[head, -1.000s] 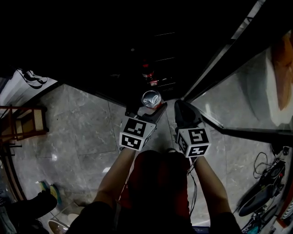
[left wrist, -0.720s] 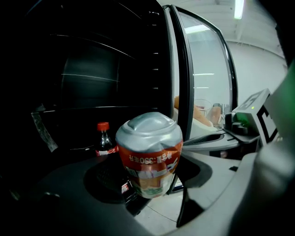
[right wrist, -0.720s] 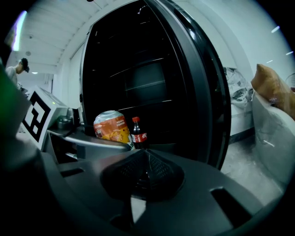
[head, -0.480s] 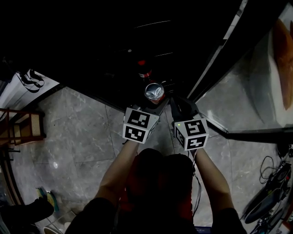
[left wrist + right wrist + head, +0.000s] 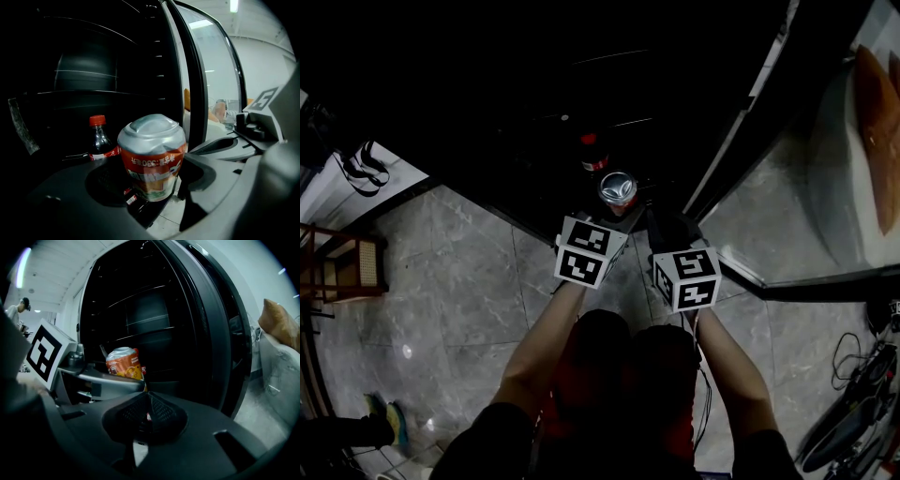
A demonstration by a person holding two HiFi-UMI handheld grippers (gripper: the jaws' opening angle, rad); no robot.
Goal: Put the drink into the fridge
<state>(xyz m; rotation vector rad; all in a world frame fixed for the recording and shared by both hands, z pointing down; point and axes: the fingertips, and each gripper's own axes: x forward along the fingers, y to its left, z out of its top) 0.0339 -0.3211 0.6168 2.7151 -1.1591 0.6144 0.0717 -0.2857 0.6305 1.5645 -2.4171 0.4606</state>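
Note:
An orange drink can point(image 5: 152, 157) with a silver top sits between the jaws of my left gripper point(image 5: 152, 183), which is shut on it. From the head view the can point(image 5: 618, 189) hangs at the dark open fridge point(image 5: 534, 103), just ahead of the left gripper point(image 5: 614, 211). A cola bottle point(image 5: 99, 140) with a red cap stands on a low fridge shelf behind the can; the head view shows that bottle point(image 5: 592, 155) too. My right gripper point(image 5: 146, 401) is shut with nothing in it, beside the can point(image 5: 124, 363).
The fridge's glass door point(image 5: 211, 79) stands open to the right, its dark frame point(image 5: 220, 333) close by my right gripper. Wire shelves point(image 5: 93, 72) cross the dark inside. Grey marble floor point(image 5: 459, 281) lies below. A wooden chair point(image 5: 347, 267) stands at far left.
Both grippers have moved forward toward the fridge, carrying the can closer to the bottle. The left gripper's hold on the can is unchanged.

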